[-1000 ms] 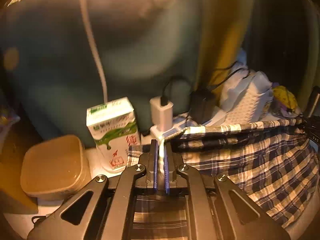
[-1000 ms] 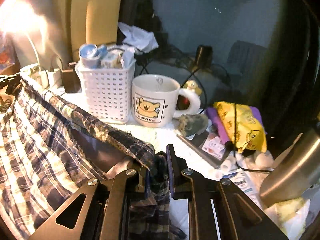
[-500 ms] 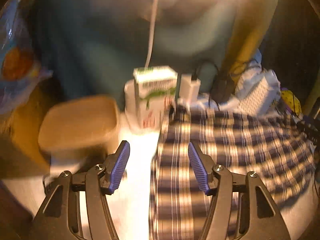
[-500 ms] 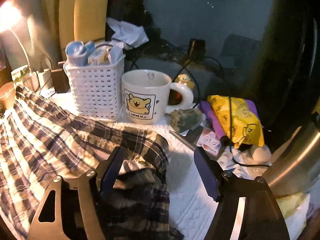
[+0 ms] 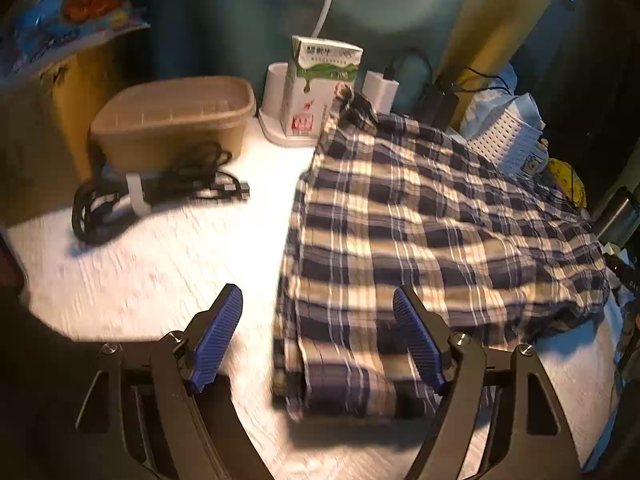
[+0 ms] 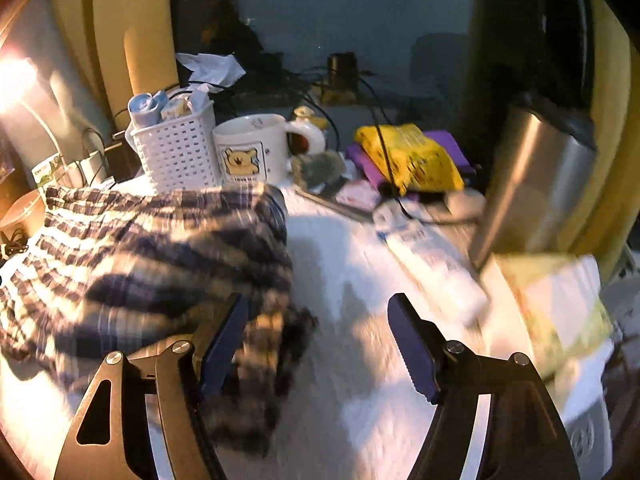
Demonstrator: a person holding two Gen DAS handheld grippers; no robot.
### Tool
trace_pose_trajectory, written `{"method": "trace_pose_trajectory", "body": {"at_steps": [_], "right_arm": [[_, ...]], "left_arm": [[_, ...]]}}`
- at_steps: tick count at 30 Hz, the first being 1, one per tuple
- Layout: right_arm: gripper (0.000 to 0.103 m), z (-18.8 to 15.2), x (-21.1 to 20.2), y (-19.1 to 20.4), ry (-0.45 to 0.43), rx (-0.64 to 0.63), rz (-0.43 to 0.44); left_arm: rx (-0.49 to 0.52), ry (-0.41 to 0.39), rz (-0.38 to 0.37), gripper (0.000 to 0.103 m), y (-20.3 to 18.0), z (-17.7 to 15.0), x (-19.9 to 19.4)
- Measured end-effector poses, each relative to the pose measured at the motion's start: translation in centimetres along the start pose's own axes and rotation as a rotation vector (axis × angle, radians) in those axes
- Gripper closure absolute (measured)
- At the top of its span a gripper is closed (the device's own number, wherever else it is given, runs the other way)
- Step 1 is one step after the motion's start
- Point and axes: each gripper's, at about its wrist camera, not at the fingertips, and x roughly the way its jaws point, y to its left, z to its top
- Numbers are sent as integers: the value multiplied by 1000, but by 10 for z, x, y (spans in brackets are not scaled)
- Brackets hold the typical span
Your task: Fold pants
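Note:
The plaid pants (image 5: 432, 232) lie folded on the white table cloth, blue, white and tan checks. In the left wrist view my left gripper (image 5: 318, 340) is open and empty, its blue pads either side of the pants' near left edge, above it. In the right wrist view the pants (image 6: 152, 256) lie at the left. My right gripper (image 6: 318, 348) is open and empty, its left finger (image 6: 222, 344) over the pants' right edge, its right finger over bare cloth.
A tan tub (image 5: 172, 120), coiled black cable (image 5: 152, 192), milk carton (image 5: 320, 88) and chargers stand behind the pants. A white basket (image 6: 176, 148), bear mug (image 6: 252, 152), yellow packet (image 6: 408, 160), steel flask (image 6: 536, 184) and remote (image 6: 432, 268) crowd the right side.
Both grippers let go of the pants' waistband and opened. The pants dropped flat onto the table. Both grippers have pulled back toward the near edge.

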Motion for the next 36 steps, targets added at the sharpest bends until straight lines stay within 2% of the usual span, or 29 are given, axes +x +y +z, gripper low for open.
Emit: {"method": "trace_pose_trajectory", "body": {"at_steps": [6,15,19,21,23,24,25,26,27,30,33,34,36], "right_arm": [[29,-25,-14,-10,33,87,50],[29,-42,-3,5,99,225,190],[29,-41,9,23,122,220,230],[29,-39,11,31,123,191,202],[29,-38,13,33,123,188,201],[31,-38,13,33,121,192,202],[40,-38,14,33,122,187,199],[55,-39,14,33,122,181,199],[63,-39,14,35,125,173,207],[70,-40,13,42,126,130,223],[75,-39,5,44,93,127,175],[75,-39,3,42,89,150,160],[75,-41,-1,45,79,135,146]], "left_arm": [[-32,33,-20,22,-1,-19,3],[-9,38,34,22,-8,-23,10],[1,28,36,22,-11,-22,12],[20,17,38,23,-13,-22,14],[22,9,46,38,-15,-20,14],[26,4,55,57,-16,-20,15],[31,6,54,79,-16,-19,15],[30,8,52,85,-16,-19,15],[24,10,47,91,-16,-19,15],[11,7,50,100,-19,-22,11],[-65,-16,60,100,-17,-25,-5],[-67,-7,32,100,-18,-27,-10],[-48,-33,53,100,-20,-33,-20]]}}
